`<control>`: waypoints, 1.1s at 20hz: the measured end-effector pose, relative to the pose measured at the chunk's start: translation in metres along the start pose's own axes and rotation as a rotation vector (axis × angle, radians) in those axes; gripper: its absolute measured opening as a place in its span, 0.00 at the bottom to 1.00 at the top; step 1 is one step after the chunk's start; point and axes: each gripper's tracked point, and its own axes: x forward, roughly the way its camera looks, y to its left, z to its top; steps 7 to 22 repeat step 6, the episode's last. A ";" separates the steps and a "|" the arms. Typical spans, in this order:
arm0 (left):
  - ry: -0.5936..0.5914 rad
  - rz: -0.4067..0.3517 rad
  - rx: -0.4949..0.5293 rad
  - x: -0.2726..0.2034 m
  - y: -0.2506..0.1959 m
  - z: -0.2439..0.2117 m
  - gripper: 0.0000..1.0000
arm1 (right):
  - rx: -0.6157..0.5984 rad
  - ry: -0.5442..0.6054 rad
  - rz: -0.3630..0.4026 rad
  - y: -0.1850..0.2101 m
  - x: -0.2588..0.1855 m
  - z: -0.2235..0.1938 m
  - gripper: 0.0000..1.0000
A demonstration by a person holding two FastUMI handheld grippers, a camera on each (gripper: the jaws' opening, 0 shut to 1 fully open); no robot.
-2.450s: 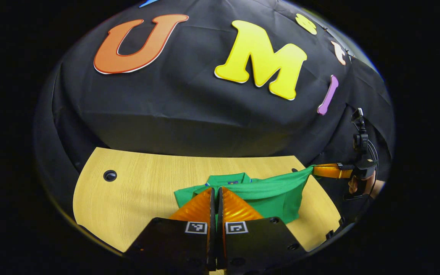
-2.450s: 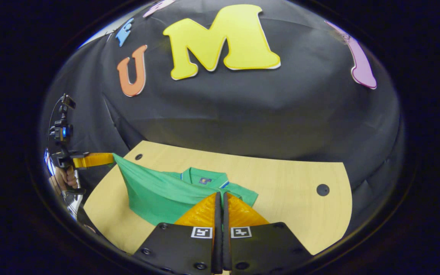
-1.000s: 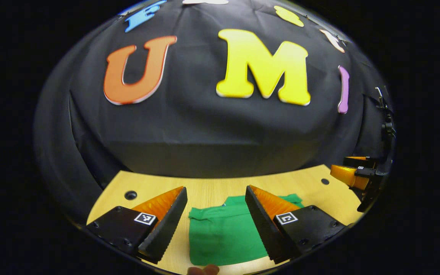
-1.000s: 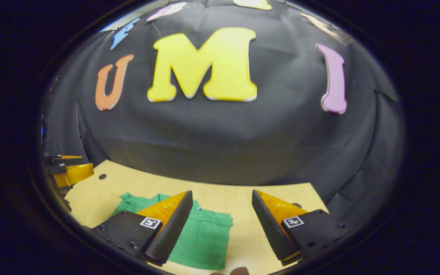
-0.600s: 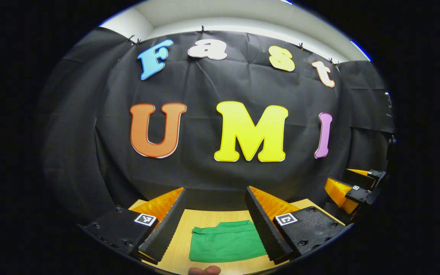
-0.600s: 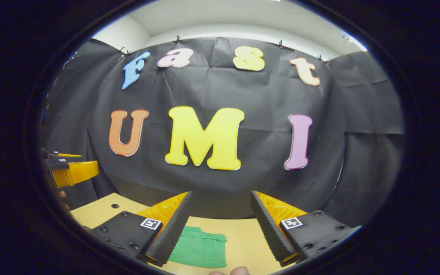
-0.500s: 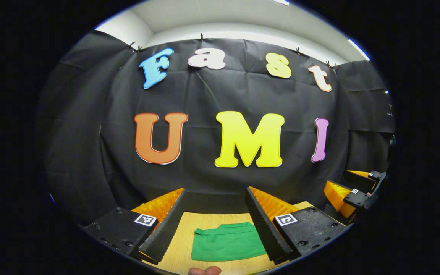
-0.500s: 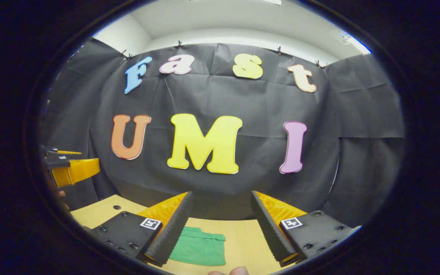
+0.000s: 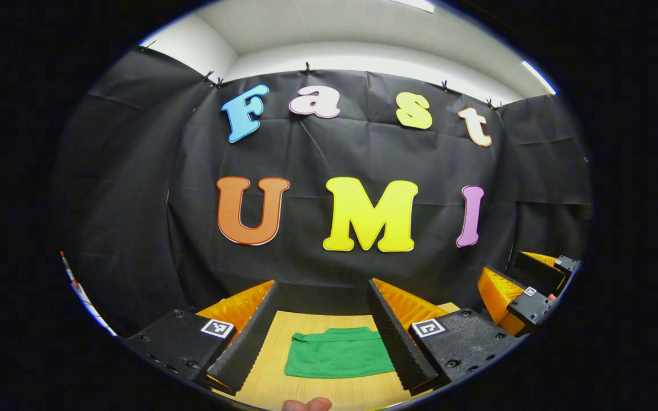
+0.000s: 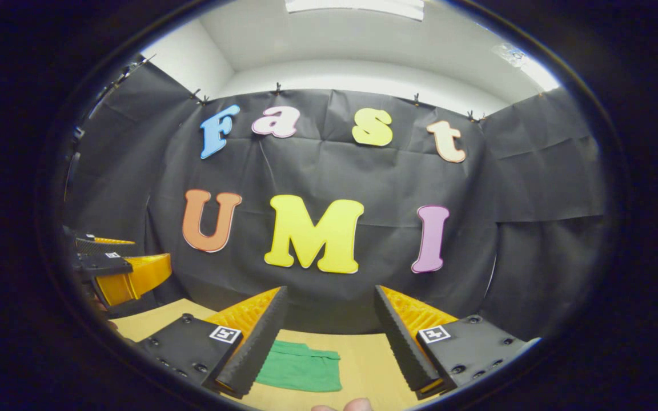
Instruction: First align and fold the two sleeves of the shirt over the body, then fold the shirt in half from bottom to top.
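A green shirt [image 9: 337, 355] lies folded into a small flat rectangle on the wooden table [image 9: 283, 319], with its collar edge at the far side. In the left gripper view it sits below and between the spread fingers of my left gripper [image 9: 322, 294], which stands open and holds nothing. In the right gripper view the same shirt [image 10: 299, 368] lies low and left of centre, partly behind a finger [image 10: 255, 348] of my right gripper [image 10: 329, 299]. That gripper is open too. Both grippers are lifted well above the table.
The right gripper [image 9: 520, 294] shows at the right edge of the left gripper view. The left gripper [image 10: 117, 271] shows at the left edge of the right gripper view. A fingertip [image 9: 306, 405] pokes in at the bottom. The black cloth wall stands behind the table [image 10: 146, 322].
Both grippers let go of the shirt, opened, and rose and tilted up and back from the table. The shirt now lies folded small on the table.
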 end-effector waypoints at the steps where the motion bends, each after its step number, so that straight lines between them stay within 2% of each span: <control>1: -0.008 0.000 0.003 -0.002 0.000 0.004 0.97 | 0.008 0.012 -0.006 -0.003 0.001 -0.003 0.96; 22: -0.028 -0.009 0.028 -0.007 -0.004 0.010 0.97 | 0.038 0.040 -0.018 -0.004 -0.003 -0.008 0.96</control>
